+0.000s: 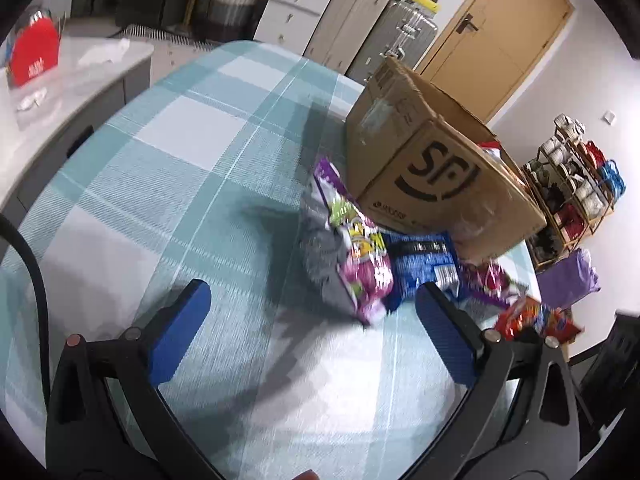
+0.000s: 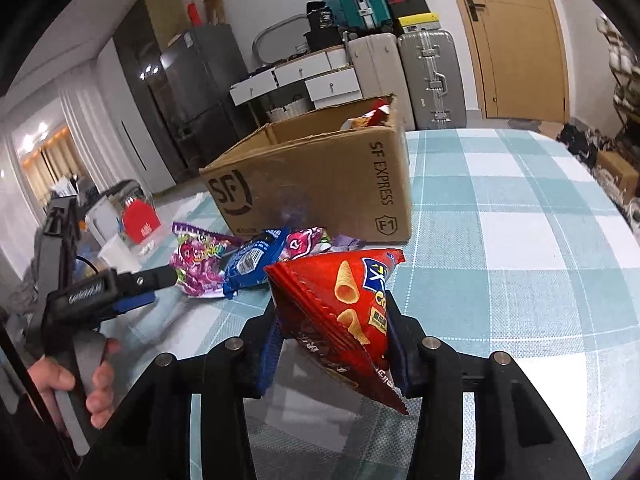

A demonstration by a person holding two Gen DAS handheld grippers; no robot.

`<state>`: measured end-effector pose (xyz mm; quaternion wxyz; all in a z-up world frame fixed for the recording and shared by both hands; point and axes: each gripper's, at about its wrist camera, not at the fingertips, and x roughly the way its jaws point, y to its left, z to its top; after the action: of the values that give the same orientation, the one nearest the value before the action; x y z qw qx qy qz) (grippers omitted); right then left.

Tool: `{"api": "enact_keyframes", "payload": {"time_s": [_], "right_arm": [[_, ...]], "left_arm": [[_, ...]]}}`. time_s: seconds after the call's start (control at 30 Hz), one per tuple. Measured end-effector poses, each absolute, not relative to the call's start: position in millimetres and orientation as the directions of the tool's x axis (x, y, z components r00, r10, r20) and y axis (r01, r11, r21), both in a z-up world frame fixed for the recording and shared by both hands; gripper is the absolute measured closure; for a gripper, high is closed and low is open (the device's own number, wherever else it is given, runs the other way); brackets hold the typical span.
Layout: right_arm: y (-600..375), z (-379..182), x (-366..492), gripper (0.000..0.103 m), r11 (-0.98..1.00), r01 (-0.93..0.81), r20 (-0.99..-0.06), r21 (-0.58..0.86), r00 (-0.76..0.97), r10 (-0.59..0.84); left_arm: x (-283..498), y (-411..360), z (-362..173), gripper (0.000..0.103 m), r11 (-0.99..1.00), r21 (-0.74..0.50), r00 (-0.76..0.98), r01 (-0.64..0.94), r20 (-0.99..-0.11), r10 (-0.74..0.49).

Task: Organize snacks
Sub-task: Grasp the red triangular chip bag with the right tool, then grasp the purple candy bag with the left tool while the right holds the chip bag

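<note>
Snacks and box on the table

The cardboard box (image 2: 316, 184) stands on the table (image 2: 520, 240), with packets inside at its far corner. Before the box lie three snack bags in a row: the candy bag (image 2: 196, 260) leftmost, the cookie pack (image 2: 252, 260) beside it, another small bag (image 2: 304, 242) at the right. Nearer the camera, the chip bag (image 2: 344, 312) sits off the table between the right gripper (image 2: 334, 354) fingers
</note>
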<state>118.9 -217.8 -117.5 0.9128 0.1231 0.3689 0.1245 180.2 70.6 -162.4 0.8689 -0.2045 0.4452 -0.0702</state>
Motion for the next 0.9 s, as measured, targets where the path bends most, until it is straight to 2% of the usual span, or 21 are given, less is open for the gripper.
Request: {"api": "enact_keyframes", "payload": {"time_s": [0.53, 0.63, 0.8, 0.9], "right_arm": [[-222.8, -111.7, 111.8, 0.058, 0.92, -0.156, -0.597, 0.36, 0.719, 0.355], [-223.1, -111.1, 110.6, 0.057, 0.919, -0.158, -0.595, 0.36, 0.72, 0.357], [-223.6, -111.6, 111.2, 0.057, 0.917, -0.157, -0.596, 0.365, 0.718, 0.36], [-223.9, -111.7, 112.4, 0.057, 0.916, -0.155, -0.597, 0.369, 0.716, 0.361]], "left_arm": [[224.5, 45.1, -171.0, 0.003, 0.944, -0.317, 0.588, -0.091, -0.782, -0.206], [224.7, 43.5, -171.6, 0.013, 0.956, -0.283, 0.595, -0.08, -0.783, -0.182], [221.5, 40.2, -171.2, 0.051, 0.968, -0.249, 0.591, -0.018, -0.784, -0.191], [218.9, 44.4, -171.5, 0.052, 0.964, -0.264, 0.595, -0.005, -0.776, -0.21]]}}
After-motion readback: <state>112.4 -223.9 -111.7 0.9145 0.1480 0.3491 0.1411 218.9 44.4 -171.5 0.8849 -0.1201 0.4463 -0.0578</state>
